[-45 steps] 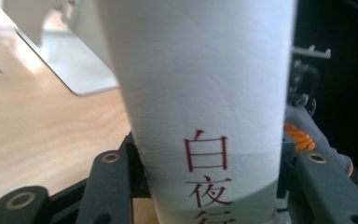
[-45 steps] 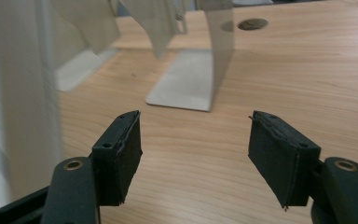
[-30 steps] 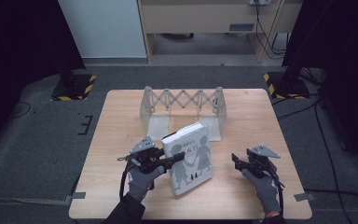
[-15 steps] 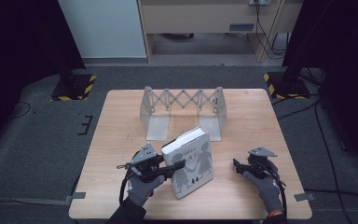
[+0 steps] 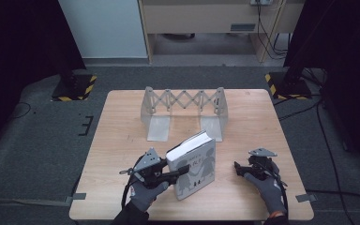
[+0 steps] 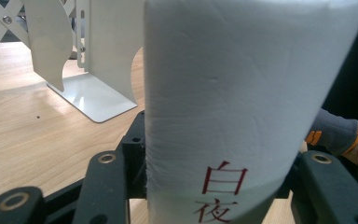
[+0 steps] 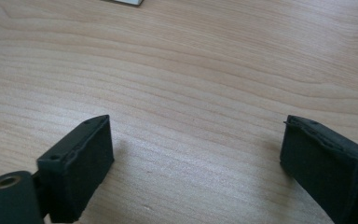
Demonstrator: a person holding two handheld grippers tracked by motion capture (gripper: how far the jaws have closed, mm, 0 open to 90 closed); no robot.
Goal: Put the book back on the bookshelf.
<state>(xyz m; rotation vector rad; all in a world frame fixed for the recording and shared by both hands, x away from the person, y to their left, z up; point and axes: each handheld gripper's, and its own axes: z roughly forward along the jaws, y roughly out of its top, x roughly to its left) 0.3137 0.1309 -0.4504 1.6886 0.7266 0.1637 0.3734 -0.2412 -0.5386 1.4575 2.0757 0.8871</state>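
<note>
Left tool (image 5: 180,171) clamped on white book (image 5: 198,165) spine, gloved hand low; right tool (image 5: 238,168) spread apart, empty.

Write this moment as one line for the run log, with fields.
left tool: shut on white book, tilted above table | right tool: open, empty, jaws just opening | bookend rack: empty

We've got grey knit gloves on, orange trim at the cuffs. Each black tool (image 5: 165,174) (image 5: 242,169) has a grey triangular top plate, brass-ringed screw holes and a trailing black cable.
</note>
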